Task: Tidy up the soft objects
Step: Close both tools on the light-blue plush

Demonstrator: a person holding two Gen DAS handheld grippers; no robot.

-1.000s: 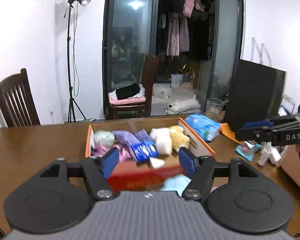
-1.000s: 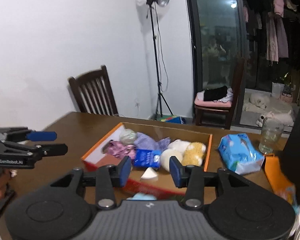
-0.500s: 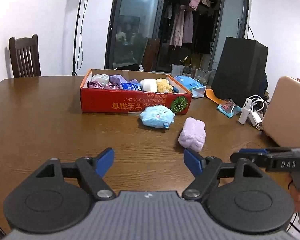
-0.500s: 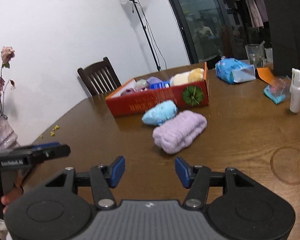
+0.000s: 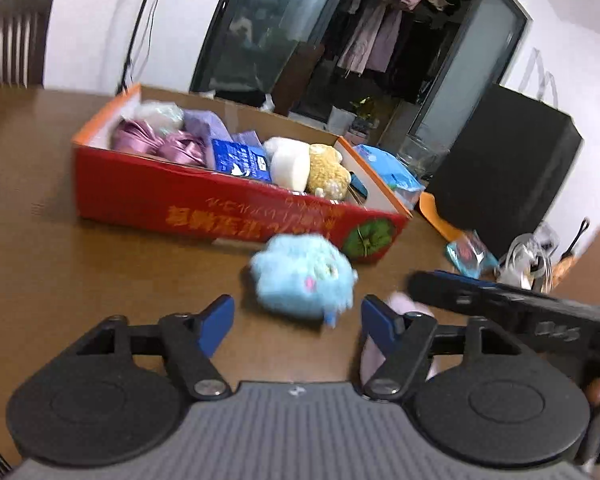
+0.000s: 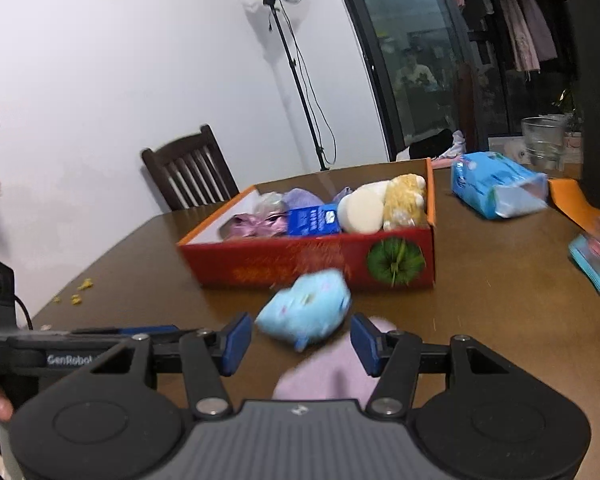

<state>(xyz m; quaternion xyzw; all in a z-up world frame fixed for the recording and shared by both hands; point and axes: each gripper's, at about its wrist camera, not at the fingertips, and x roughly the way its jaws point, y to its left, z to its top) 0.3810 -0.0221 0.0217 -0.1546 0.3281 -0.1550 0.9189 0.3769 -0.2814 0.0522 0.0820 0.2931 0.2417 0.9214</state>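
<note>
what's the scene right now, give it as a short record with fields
surface: wooden table
container: red cardboard box, open top, holding soft items
in box: blue packet, white roll, tan plush, pink satin fabric
loose on table: blue plush toy, lilac soft item, both in front of the box
left gripper: jaws closing, not touching the blue plush
right gripper: open, over the lilac item
</note>
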